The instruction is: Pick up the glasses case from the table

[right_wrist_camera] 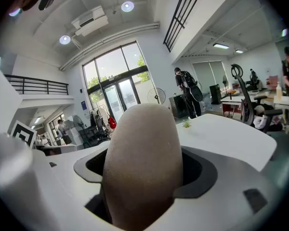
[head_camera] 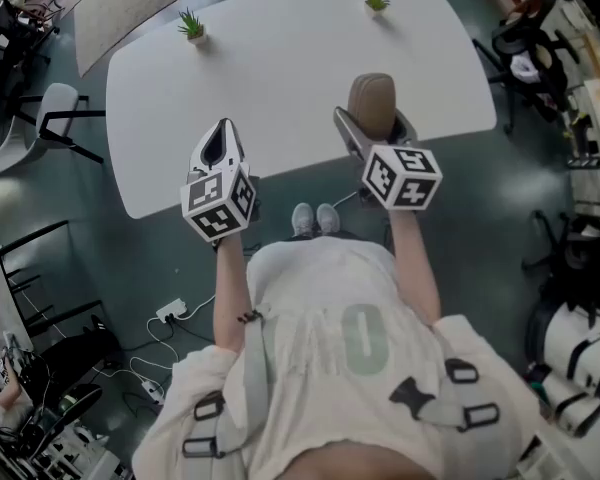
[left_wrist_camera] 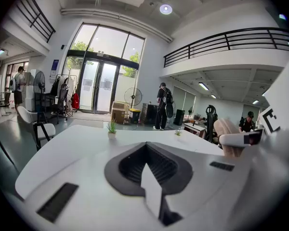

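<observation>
Right claw (head_camera: pixel 374 134) pinching tan glasses case (head_camera: pixel 372 98) by lower end — case upright, seemingly lifted clear above near edge of white counter (head_camera: pixel 280 78). Left claw (head_camera: pixel 219 140) pressed together, empty, alongside. Pick-up looks essentially done — next needs only steady grip, no tilt.

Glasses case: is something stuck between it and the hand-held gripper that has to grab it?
No, nothing visible is in the way. The right hand-held gripper is shut on the glasses case, over the near edge of the table. The left hand-held gripper is empty.
</observation>
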`<state>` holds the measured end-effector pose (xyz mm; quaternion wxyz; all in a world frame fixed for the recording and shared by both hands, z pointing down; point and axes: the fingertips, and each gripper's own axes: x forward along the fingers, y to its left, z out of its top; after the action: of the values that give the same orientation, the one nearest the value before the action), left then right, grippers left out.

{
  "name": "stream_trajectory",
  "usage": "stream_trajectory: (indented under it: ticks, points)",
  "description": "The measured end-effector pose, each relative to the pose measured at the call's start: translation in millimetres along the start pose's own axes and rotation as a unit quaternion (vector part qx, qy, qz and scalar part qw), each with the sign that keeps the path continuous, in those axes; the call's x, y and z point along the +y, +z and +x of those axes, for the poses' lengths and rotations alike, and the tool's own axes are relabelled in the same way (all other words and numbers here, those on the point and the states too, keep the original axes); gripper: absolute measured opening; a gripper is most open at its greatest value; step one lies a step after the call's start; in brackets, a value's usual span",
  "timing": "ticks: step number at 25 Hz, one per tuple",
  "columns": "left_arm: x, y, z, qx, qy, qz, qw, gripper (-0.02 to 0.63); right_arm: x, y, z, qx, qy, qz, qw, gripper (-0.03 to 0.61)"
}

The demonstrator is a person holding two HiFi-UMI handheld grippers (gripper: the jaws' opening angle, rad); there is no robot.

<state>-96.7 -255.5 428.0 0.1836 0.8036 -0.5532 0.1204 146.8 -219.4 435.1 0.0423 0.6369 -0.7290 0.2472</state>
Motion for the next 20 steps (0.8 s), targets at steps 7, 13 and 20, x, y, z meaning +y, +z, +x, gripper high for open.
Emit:
stream_trajectory:
  ticks: [7,13,20]
  points:
    - [-6.3,-0.7,-1.2,-0.002,-0.003,-0.001,1.0000,0.003,4.0,-9.7,-0.5,0.026,0.008,-0.027,0.999,0.383]
    - [-8.5,-3.6,-4.7,-0.001,-0.004,-0.002,1.0000,0.003,12.9,-8.6,-0.9,0.025,0.015,-0.037,0.999,0.383]
    - [-3.7,-0.7,-7.1,-0.007,0.000,-0.003,1.0000,0.003,14.5,-9.9,1.2,0.029,0.012,-0.040,0.999,0.383]
